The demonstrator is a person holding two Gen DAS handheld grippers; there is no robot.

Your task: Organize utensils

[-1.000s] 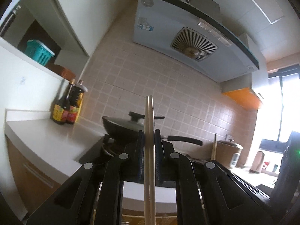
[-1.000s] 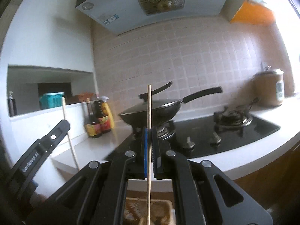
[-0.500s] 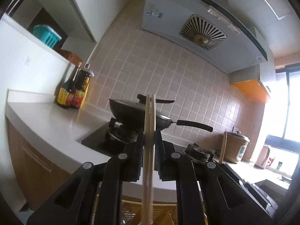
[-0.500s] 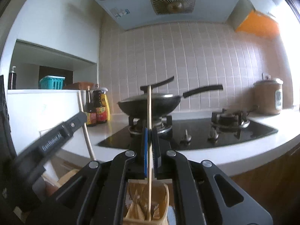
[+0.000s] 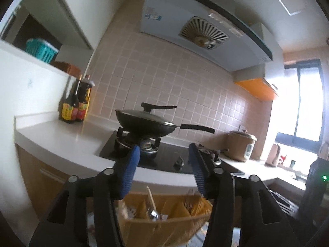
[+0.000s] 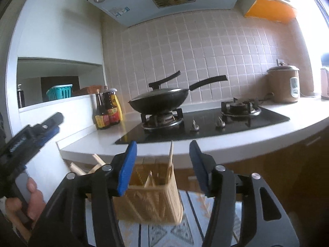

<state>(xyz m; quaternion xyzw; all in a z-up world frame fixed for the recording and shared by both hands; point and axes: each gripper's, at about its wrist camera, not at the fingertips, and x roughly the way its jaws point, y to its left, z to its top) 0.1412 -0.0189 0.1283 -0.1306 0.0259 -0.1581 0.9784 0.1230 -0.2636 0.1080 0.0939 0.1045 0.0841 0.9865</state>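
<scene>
Left gripper point(image 5: 163, 164): jaws wide apart, nothing between the blue pads; it hangs level above the holder and faces the stove. From the right wrist camera it shows at the left edge point(image 6: 30, 135), gripped by the person's left hand point(image 6: 30, 197), to the left of the holder.
Right gripper point(image 6: 162, 162): jaws wide apart, nothing between the blue pads; it hangs level above the holder, a little toward the viewer, and faces the stove.
Holder point(image 6: 152, 203): yellow woven plastic basket, upright, below and in front of the counter edge; it sits on a patterned mat point(image 6: 164, 234). From the left wrist camera point(image 5: 164, 226) it lies straight under the open jaws.
Chopstick point(image 6: 170, 156): thin wooden stick standing nearly upright inside the holder, its top rising above the rim into the gap between the right gripper's pads, touching neither pad.
Other sticks point(image 6: 82, 170): pale wooden ends lean out to the left of the holder; whether they rest in it I cannot tell.
Holder contents, left view: one pale stick point(image 5: 151, 197) leans inside beside a small metal piece, blurred.
Counter point(image 6: 92, 144): white, behind and above the holder.
Stove point(image 6: 205, 125): black glass top, behind the holder.
Wok point(image 6: 160, 100): black, lidded, on the burner behind the holder.
Bottles point(image 6: 107, 111): dark sauce bottles, behind and left of the holder.
</scene>
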